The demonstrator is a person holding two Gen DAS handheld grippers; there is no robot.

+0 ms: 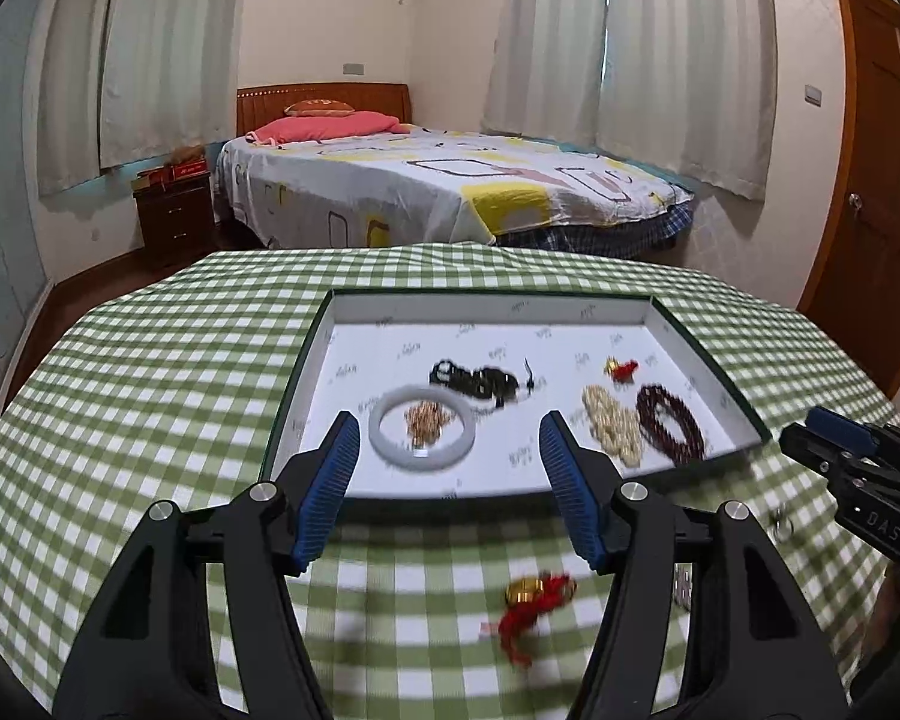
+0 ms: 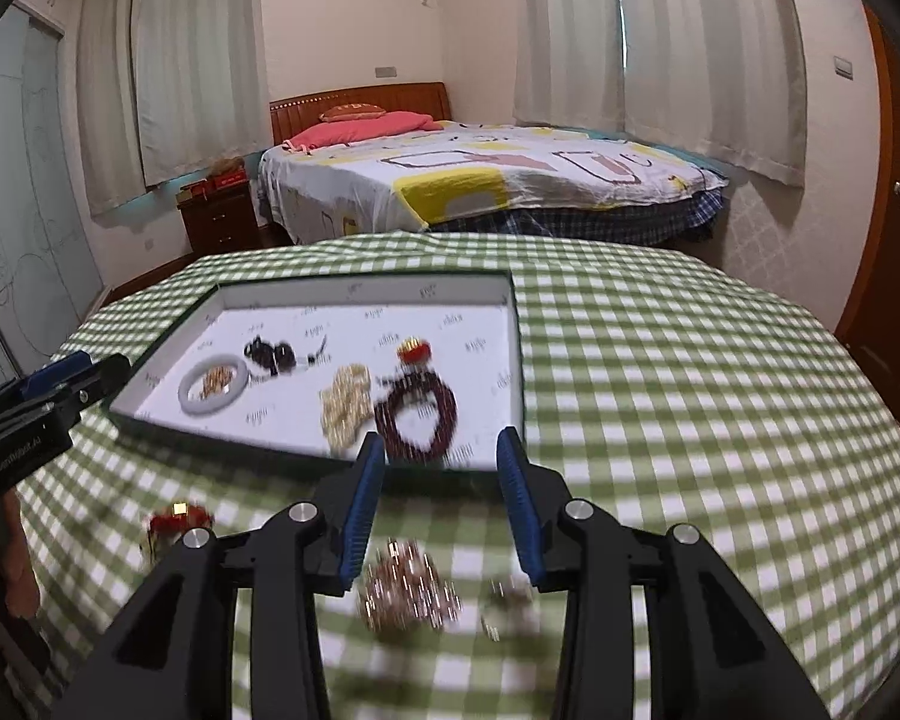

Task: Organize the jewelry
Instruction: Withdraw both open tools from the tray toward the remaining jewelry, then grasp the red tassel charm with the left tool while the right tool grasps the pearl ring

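Observation:
A shallow tray (image 1: 492,307) (image 2: 360,293), white inside with a dark green rim, lies on the checked cloth. In it are a white bangle (image 1: 381,438) (image 2: 187,391) ringing a small gold chain, black beads (image 1: 480,381), a cream bead bracelet (image 1: 612,426) (image 2: 345,402), a dark red bead bracelet (image 1: 648,402) (image 2: 384,420) and a red-gold charm (image 1: 621,369). My left gripper (image 1: 448,426) hovers open before the tray's near edge, nothing between its pads. A red tassel with gold (image 1: 534,597) (image 2: 177,525) lies below it. My right gripper (image 2: 442,441) is open above a gold chain pile (image 2: 408,594).
The green-and-white checked tablecloth (image 1: 150,372) covers a round table. A small blurred trinket (image 2: 507,600) lies right of the chain pile. Each gripper shows at the edge of the other's view. Beyond the table stand a bed, a nightstand and a wooden door.

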